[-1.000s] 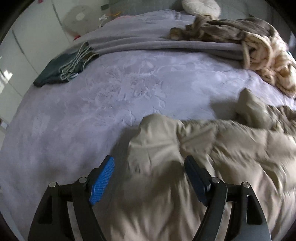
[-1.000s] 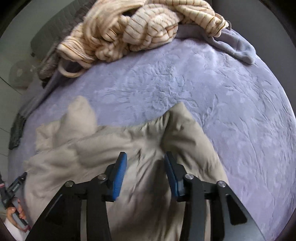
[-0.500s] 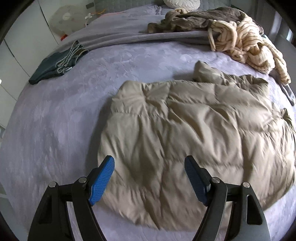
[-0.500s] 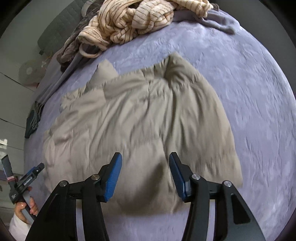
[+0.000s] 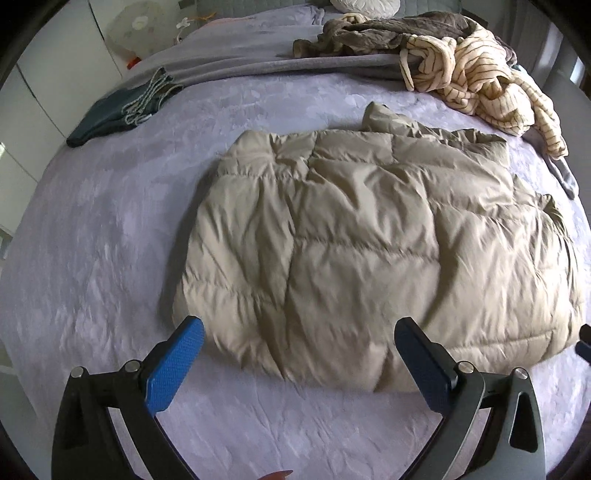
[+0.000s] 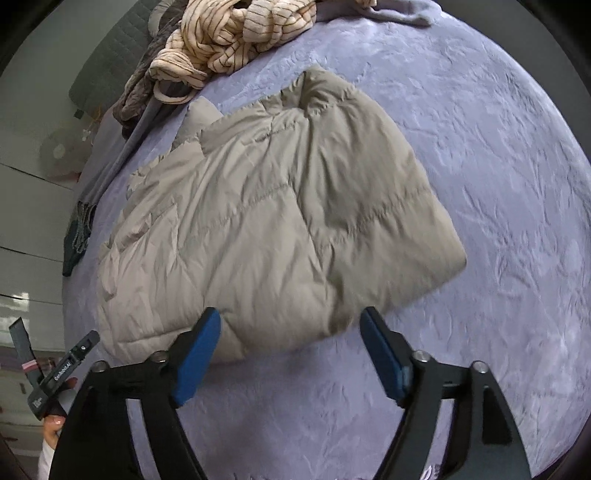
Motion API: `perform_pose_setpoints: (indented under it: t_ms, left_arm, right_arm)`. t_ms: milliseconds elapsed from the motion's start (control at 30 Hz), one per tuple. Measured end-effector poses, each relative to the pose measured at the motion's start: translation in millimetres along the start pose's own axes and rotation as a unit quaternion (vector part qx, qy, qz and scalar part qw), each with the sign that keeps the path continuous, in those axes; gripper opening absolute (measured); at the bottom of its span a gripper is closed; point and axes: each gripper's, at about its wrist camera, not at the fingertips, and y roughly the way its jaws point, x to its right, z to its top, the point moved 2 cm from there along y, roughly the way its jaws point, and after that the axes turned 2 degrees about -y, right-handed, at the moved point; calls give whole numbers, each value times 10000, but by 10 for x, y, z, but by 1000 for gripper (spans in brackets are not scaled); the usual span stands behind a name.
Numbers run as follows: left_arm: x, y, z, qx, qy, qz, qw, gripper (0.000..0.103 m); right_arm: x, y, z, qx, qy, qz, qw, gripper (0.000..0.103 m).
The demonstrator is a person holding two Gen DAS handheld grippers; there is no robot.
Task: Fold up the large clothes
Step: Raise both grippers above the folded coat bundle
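**Puffer jacket laid out on the bed, both grippers released**

At far left a dark folded garment [image 5: 122, 110] lies near the edge of the lilac bed [image 5: 92, 258]. The left gripper [image 5: 299, 363] hangs above the near hem, its jaws opening and nothing between them. At centre the beige puffer jacket [image 5: 369, 236] lies spread flat on the cover, its quilted panels creased, one corner standing up at the far edge. The right gripper [image 6: 290, 352] hangs over the jacket's near edge, jaws likewise opening and empty; the jacket [image 6: 273, 221] touches neither pad. At right, well apart from the jacket's body, a heap of striped knitwear [image 5: 487, 85] rests on brown clothing [image 5: 388, 33].

Handling, as judged: the jacket is probably light, soft and springy, with a slick shell that may slide on itself and puff back open after a fold. A firm hold looks likeliest at the stitched hem corners or along a quilting seam, where the filling is thin.
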Motion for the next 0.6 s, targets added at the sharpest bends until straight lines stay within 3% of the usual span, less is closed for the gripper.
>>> perform_pose_setpoints:
  t_ms: [300,600]
  left_arm:
    - [34,-53,-318,-225,-5,-151,9996,103]
    - [-122,165,-523,-427,160,-365,9983,103]
  right_arm:
    - [65,-1,-273,-191,268,201,9993,85]
    - [11,92,-563,-152,455,73,9988,87]
